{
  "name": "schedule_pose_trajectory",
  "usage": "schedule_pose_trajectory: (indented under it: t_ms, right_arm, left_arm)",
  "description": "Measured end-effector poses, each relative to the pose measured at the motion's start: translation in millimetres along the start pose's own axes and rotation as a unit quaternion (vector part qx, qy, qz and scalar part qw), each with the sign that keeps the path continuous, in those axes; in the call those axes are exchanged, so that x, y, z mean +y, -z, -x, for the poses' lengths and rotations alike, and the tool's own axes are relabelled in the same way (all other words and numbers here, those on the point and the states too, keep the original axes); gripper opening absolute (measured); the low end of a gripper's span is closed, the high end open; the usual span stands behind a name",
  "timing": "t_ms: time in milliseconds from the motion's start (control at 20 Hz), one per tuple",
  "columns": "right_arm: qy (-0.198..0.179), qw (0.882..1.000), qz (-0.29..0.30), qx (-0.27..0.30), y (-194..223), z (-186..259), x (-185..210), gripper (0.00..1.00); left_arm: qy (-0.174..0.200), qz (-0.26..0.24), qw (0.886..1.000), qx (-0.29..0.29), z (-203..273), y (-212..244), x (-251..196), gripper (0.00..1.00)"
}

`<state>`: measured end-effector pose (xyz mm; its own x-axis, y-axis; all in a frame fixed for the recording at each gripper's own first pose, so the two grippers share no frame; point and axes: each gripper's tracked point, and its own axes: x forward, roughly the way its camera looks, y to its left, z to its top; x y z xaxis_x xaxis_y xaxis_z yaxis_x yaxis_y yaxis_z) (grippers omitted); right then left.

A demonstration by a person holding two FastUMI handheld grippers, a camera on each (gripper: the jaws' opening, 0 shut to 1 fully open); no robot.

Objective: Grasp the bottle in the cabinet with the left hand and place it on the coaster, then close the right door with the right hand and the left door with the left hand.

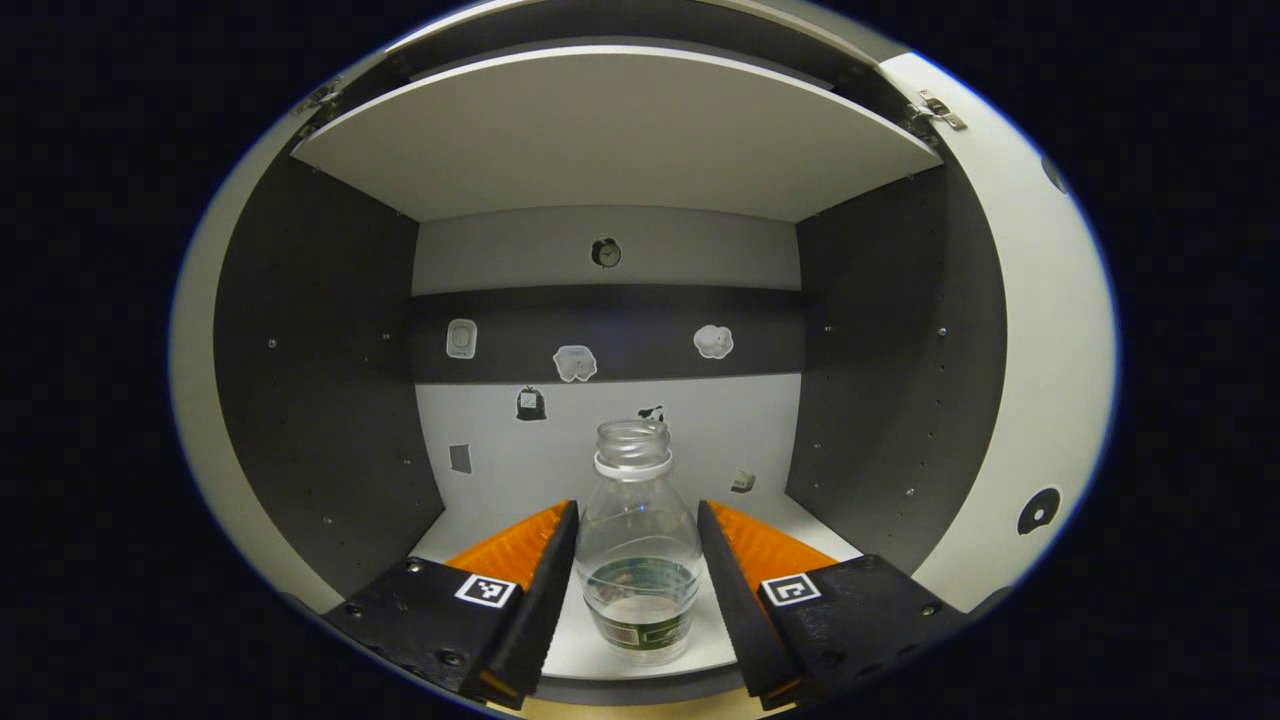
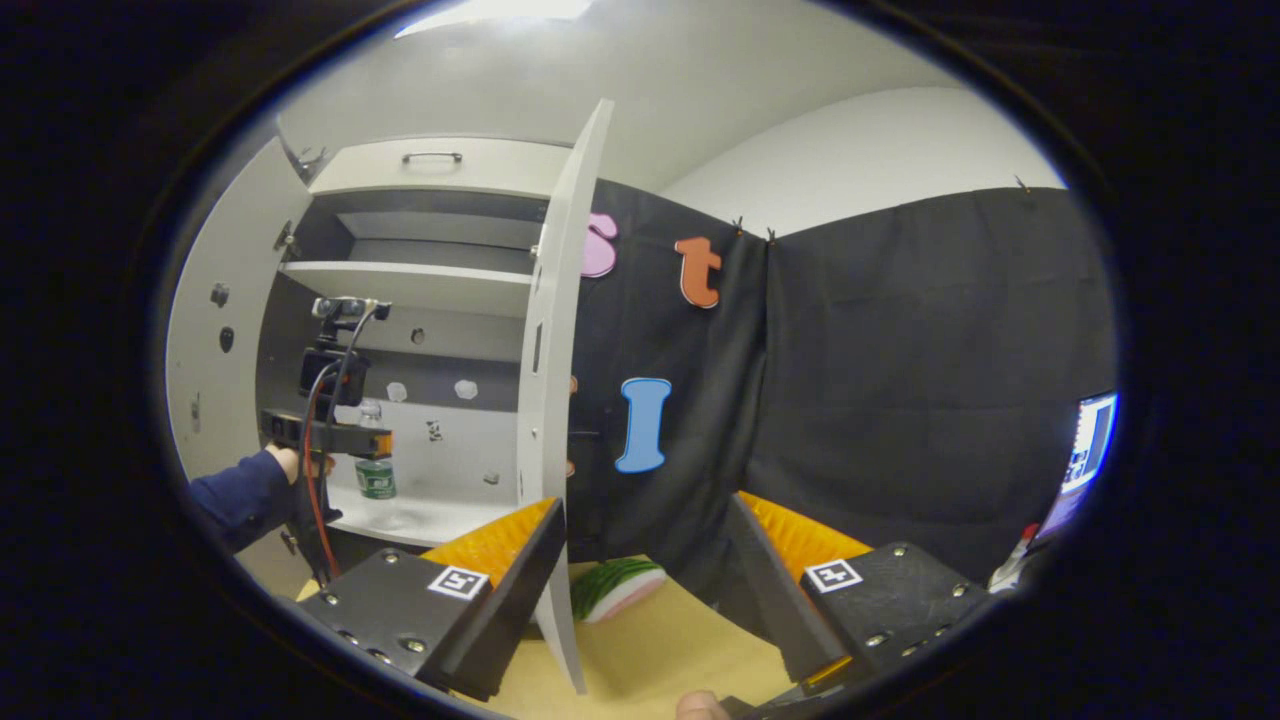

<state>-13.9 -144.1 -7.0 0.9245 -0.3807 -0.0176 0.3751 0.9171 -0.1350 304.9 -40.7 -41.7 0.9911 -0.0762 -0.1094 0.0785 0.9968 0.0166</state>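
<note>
A clear, uncapped bottle (image 1: 638,560) with a green label stands on the cabinet's lower shelf (image 1: 600,655). My left gripper (image 1: 638,512) reaches into the cabinet, and both fingers press against the bottle's sides. From the right gripper view, that left gripper (image 2: 372,442) is held by a hand in a dark blue sleeve (image 2: 240,495) at the bottle (image 2: 375,470). My right gripper (image 2: 645,520) hangs open over the wooden table, holding nothing. A watermelon-slice coaster (image 2: 615,588) lies on the table beyond its fingers. Both cabinet doors stand open: the right door (image 2: 555,400) and the left door (image 2: 215,370).
An upper shelf (image 1: 620,140) spans the cabinet above the bottle. Small stickers dot the back wall (image 1: 575,362). The open right door's edge comes down close to my right gripper's left finger (image 2: 500,560). A lit screen (image 2: 1085,440) sits at the far right.
</note>
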Motion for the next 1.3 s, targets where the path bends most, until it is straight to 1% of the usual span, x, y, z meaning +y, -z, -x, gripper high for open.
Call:
schedule_pose_trajectory:
  t_ms: [50,100,300,350,400,450,500,550,600,650,700,850,1050,1300]
  right_arm:
    - [0.000,1.000,-0.002,0.000,0,0,-1,0.95]
    - [-0.001,1.000,-0.004,-0.001,0,1,-3,0.99]
    - [-0.010,1.000,-0.008,-0.004,-1,4,-6,0.99]
    - [-0.014,1.000,-0.009,-0.005,-2,5,-7,0.95]
    - [-0.019,1.000,-0.011,-0.005,-2,7,-7,0.95]
    - [-0.024,1.000,-0.013,-0.005,-2,9,-7,0.99]
    - [-0.029,0.999,-0.015,-0.004,-3,10,-6,0.99]
    - [-0.033,0.999,-0.017,-0.005,-3,10,-7,0.95]
    - [-0.037,0.999,-0.018,-0.006,-4,11,-6,0.99]
    - [-0.042,0.999,-0.018,-0.007,-3,14,-6,0.99]
    - [-0.045,0.999,-0.018,-0.008,-4,15,-6,0.99]
    - [-0.056,0.998,-0.021,-0.010,-6,18,-5,0.99]
    - [-0.067,0.997,-0.020,-0.019,-12,21,-4,0.99]
    - [-0.069,0.997,-0.022,-0.026,-20,21,-6,0.99]
  left_arm:
    - [0.005,0.003,1.000,0.001,3,-1,0,0.75]
    - [0.010,0.008,1.000,0.001,8,-1,-2,0.74]
    - [0.042,0.024,0.999,-0.003,43,-6,-8,0.73]
    - [0.050,0.026,0.998,-0.002,54,-7,-10,0.73]
    - [0.059,0.028,0.998,-0.003,66,-9,-11,0.74]
    - [0.067,0.030,0.997,-0.002,77,-8,-12,0.73]
    - [0.077,0.032,0.997,0.000,89,-7,-14,0.73]
    - [0.085,0.033,0.996,0.004,100,-5,-15,0.73]
    - [0.090,0.033,0.995,0.007,111,-1,-14,0.73]
    - [0.093,0.033,0.995,0.010,122,3,-13,0.72]
    - [0.095,0.031,0.995,0.015,132,10,-11,0.73]
    - [0.099,0.031,0.994,0.027,156,33,-5,0.73]
    - [0.108,0.053,0.992,0.037,180,73,1,0.73]
    - [0.138,0.053,0.988,0.036,198,134,-3,0.73]
